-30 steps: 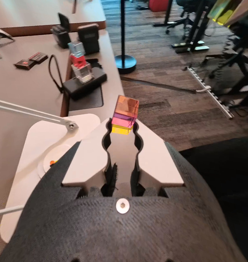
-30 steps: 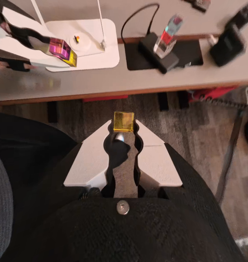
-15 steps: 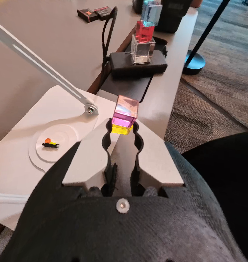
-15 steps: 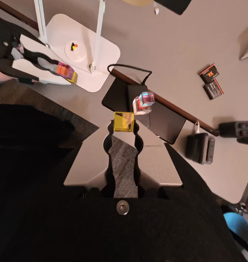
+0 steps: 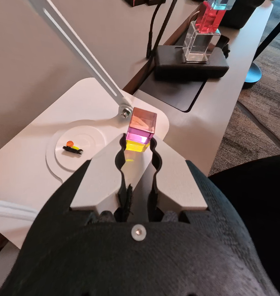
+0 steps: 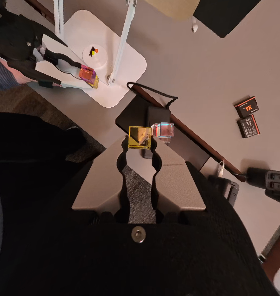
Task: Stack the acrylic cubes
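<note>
My left gripper (image 5: pixel 137 142) is shut on a yellow cube (image 5: pixel 136 146) that carries a pink-orange cube (image 5: pixel 141 126) on top. It hovers over the corner of a white lamp base (image 5: pixel 31 160). The right wrist view shows this gripper (image 6: pixel 81 70) from the side with both cubes at its tips. My right gripper (image 6: pixel 139 141) is shut on a see-through yellow cube (image 6: pixel 139 137), held just left of the top of a cube tower (image 6: pixel 164 131). The tower is clear, red and blue cubes (image 5: pixel 198 44) standing on a black box (image 5: pixel 190 67).
A white lamp arm (image 5: pixel 81 52) rises from the base, and another arm shows in the right wrist view (image 6: pixel 123 40). A small orange and black part (image 5: pixel 72 146) lies on the base's disc. Two black battery packs (image 6: pixel 246 118) and black chargers (image 6: pixel 222 189) sit on the grey table (image 6: pixel 200 72). Carpet floor (image 5: pixel 256 112) lies past the table edge. Some 20 cm of space lies between my two pairs of fingers.
Both grippers stayed shut on their cubes. The left one moved over the lamp base, closer to the tower. The right one swung from the floor side to over the table, beside the tower's top.
</note>
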A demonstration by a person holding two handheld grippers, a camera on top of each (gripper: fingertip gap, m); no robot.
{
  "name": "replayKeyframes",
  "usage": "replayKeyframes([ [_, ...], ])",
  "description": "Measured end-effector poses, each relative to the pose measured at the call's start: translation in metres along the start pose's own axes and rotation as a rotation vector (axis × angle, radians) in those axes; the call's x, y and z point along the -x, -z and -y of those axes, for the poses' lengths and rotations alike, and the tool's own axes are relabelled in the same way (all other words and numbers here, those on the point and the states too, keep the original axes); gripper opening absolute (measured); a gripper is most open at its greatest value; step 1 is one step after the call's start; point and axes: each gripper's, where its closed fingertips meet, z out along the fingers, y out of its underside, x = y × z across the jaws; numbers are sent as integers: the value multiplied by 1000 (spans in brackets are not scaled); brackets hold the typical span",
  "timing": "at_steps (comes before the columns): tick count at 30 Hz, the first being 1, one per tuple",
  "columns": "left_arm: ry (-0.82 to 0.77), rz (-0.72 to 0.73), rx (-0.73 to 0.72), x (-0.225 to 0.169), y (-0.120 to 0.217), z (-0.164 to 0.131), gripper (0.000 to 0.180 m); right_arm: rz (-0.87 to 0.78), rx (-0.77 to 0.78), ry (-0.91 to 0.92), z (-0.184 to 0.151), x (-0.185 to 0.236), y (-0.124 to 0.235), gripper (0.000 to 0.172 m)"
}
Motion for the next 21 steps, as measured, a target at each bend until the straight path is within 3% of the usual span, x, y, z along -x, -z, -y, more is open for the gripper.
replayKeyframes([
  [11,21,-24,3,-1,-10,-5,28,-16,68,-44,-5,-39,-6,26],
  [21,5,-36,6,-3,-14,-3,28,58,160,-46,-6,-49,-41,26],
])
